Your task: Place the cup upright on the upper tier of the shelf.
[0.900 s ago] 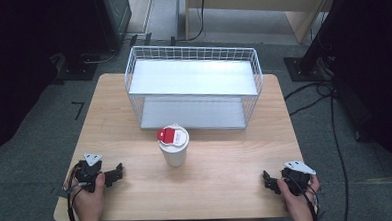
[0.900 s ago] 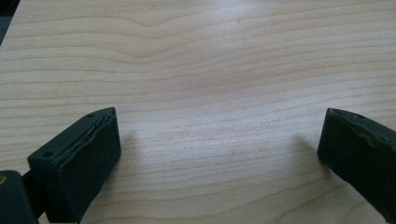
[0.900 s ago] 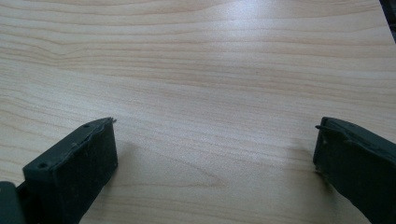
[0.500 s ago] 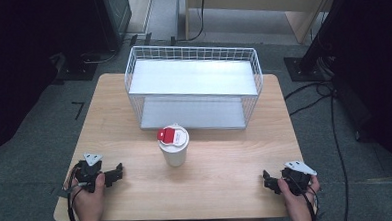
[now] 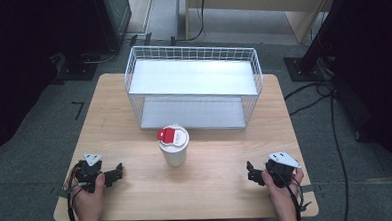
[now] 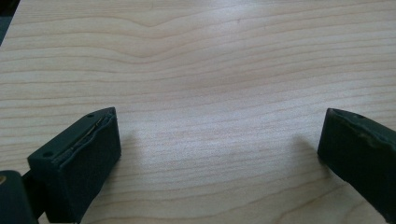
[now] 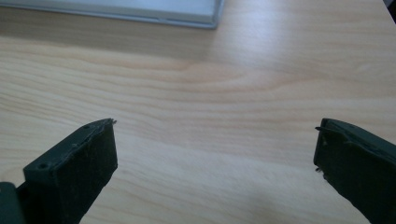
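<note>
Between my two claws, slightly ahead, stands the white paper cup with red-labelled lid (image 5: 174,145) on the wooden worktop (image 5: 222,174). Left claw (image 5: 117,172) and right claw (image 5: 251,173) both released, empty. I'd approach level, grip mid-body gently.

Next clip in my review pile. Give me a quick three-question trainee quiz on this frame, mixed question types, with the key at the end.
1. True or false: the white cup stands inside the wire basket.
2. Multiple choice: the left gripper is A) shut on the cup, B) open over bare table, C) open around the basket rim.
3. Short answer: what colour is the tab on the cup's lid?

Key
1. False: the cup stands on the table in front of the basket, between the two grippers.
2. B: the left gripper view has its jaws wide apart with wood grain between them. The right gripper is open too.
3. Red.
</note>
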Demonstrator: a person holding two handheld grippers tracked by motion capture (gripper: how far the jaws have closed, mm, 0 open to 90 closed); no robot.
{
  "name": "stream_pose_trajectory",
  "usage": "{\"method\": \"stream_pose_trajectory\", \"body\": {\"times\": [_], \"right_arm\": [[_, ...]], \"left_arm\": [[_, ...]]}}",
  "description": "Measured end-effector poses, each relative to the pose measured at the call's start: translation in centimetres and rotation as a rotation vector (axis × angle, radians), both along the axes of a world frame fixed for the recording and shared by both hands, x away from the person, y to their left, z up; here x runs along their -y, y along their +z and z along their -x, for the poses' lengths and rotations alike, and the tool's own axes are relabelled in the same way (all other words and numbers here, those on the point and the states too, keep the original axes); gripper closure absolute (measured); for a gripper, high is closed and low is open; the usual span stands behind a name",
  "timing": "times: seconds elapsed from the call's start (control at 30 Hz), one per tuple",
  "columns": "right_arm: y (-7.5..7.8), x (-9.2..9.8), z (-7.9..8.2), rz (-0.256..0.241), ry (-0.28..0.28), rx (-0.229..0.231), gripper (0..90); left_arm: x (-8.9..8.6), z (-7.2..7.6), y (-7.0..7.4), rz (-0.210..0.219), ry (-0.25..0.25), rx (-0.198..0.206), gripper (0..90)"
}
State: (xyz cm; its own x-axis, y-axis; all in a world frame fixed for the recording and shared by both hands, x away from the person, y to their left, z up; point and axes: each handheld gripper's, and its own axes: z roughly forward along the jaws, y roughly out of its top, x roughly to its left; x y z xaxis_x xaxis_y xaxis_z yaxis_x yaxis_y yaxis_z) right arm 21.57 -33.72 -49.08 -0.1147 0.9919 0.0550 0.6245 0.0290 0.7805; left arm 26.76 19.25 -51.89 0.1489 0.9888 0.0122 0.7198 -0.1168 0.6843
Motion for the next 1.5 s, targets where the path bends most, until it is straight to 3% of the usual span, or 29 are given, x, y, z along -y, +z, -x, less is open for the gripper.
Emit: {"method": "stream_pose_trajectory", "body": {"times": [0.5, 1.5], "right_arm": [[2.5, -5.7, -2.2, -0.012, 0.103, 0.065, 0.0], [2.3, -14.5, -3.6, -0.078, 0.251, 0.093, 0.0]], "left_arm": [[0.0, 0.0, 0.0, 0.001, 0.000, 0.000, 0.0], [0.0, 0.0, 0.0, 0.001, 0.000, 0.000, 0.0]]}}
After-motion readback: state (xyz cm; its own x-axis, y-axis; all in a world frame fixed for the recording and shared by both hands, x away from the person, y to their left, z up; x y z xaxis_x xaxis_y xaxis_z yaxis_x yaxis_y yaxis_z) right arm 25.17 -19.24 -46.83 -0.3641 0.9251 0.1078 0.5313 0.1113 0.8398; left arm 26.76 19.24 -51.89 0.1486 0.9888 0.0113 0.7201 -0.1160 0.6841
